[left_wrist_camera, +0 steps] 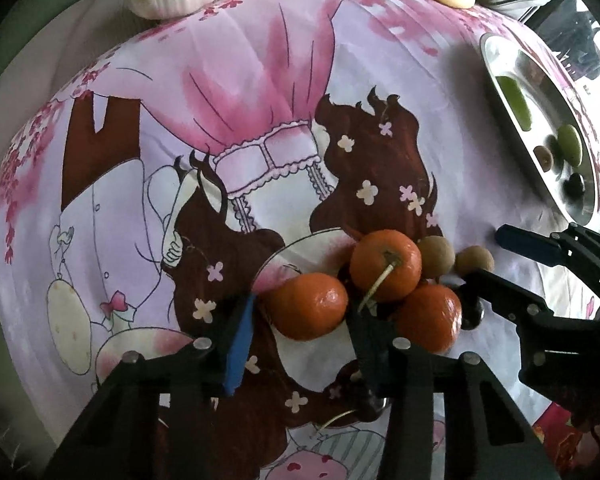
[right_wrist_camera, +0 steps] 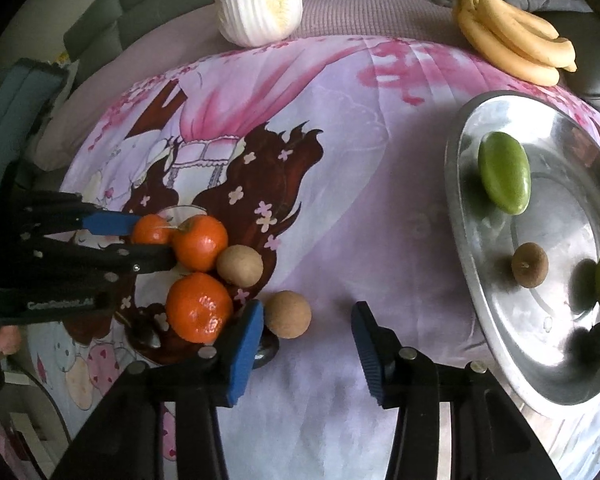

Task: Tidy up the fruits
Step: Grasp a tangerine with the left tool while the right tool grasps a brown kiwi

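Three tangerines lie in a cluster on the printed pink cloth. My left gripper (left_wrist_camera: pixel 300 316) is open, its fingers either side of the near-left tangerine (left_wrist_camera: pixel 306 306). It also shows in the right wrist view (right_wrist_camera: pixel 150 230). The stemmed tangerine (left_wrist_camera: pixel 384 266) and the third tangerine (left_wrist_camera: pixel 430 318) touch it. Two brown longans (right_wrist_camera: pixel 240 266) (right_wrist_camera: pixel 288 314) lie beside them. My right gripper (right_wrist_camera: pixel 308 320) is open just in front of the nearer longan. A steel tray (right_wrist_camera: pixel 480 288) at the right holds green fruits (right_wrist_camera: pixel 504 172), a longan (right_wrist_camera: pixel 530 265) and a dark fruit (right_wrist_camera: pixel 598 340).
A napa cabbage (right_wrist_camera: pixel 260 4) and a bunch of bananas (right_wrist_camera: pixel 508 40) lie on the sofa beyond the cloth. Dark small fruits (right_wrist_camera: pixel 266 350) lie on the cloth near my right gripper's left finger. Grey cushions sit behind.
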A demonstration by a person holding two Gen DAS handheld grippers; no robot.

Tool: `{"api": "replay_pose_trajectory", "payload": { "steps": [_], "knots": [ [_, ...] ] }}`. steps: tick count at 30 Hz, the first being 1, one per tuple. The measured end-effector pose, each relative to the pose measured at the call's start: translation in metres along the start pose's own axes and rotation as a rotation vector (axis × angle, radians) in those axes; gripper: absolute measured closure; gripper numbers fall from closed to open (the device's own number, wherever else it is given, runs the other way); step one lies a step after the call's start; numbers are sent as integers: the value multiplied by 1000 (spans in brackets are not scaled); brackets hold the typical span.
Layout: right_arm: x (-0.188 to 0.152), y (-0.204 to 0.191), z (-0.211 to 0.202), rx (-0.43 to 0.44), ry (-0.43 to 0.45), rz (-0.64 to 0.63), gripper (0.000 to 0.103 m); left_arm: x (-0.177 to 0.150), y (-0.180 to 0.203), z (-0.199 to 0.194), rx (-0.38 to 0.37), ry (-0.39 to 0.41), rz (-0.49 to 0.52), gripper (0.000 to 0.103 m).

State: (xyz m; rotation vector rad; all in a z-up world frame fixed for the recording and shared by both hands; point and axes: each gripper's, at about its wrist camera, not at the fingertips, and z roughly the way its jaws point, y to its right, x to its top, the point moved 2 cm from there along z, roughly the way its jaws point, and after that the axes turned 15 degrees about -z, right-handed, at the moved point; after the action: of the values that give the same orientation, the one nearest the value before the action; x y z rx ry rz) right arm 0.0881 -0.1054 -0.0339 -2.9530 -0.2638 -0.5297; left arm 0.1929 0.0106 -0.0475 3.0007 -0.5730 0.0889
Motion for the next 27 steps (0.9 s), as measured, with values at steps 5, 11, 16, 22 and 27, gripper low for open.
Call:
{"api": "replay_pose_trajectory", "payload": {
  "steps": [5,11,16,22,27],
  "knots": [
    [2,-4,0,10,-11,-2,63,6,4,12,15,-1,4,56],
    [2,-3,2,30,-23,20,64,8,6,16,36,-20,23,64],
    [1,2,1,83,-28,47,74,1,10,13,43,-19,27,65],
    [-1,1,-1,107,-28,70,77,-6,16,12,49,-17,11,65],
    [-5,7,-6,134,-19,105,77,-13,20,4,33,0,-25,65]
  ]
}}
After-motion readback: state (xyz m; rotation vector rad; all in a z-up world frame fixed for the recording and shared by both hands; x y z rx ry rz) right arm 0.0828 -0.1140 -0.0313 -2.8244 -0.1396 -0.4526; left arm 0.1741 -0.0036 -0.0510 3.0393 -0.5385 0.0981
